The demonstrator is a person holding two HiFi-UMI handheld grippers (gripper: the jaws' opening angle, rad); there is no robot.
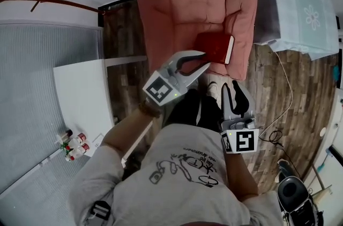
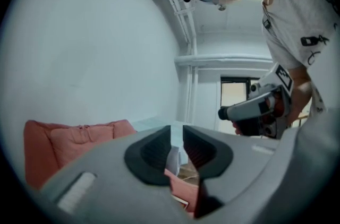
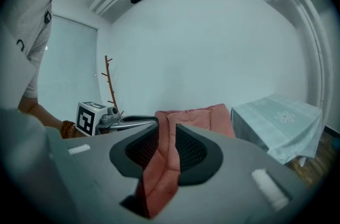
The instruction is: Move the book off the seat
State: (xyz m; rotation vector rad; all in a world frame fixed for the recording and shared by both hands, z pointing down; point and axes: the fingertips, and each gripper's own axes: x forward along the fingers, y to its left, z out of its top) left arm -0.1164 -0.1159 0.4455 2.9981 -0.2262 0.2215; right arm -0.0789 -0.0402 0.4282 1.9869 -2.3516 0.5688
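A dark red book (image 1: 214, 47) lies on the front right of the pink armchair's seat (image 1: 177, 21). My left gripper (image 1: 202, 60) reaches in from below, its tips just short of the book's near left corner, jaws a little apart with nothing between them. In the left gripper view (image 2: 177, 151) a slim gap shows between the pads, with the armchair (image 2: 69, 138) beyond. My right gripper (image 1: 236, 90) hangs lower, in front of the chair, also slightly open and empty. In the right gripper view (image 3: 166, 148) the armchair (image 3: 196, 117) shows through the gap and the left gripper (image 3: 114, 119) is at left.
A bed or table under a pale floral cover (image 1: 300, 0) stands right of the chair. At left a white table (image 1: 80, 91) has small bottles (image 1: 72, 144) by it. A cable (image 1: 284, 96) trails over the wood floor, and a dark device (image 1: 295, 193) sits at the bottom right.
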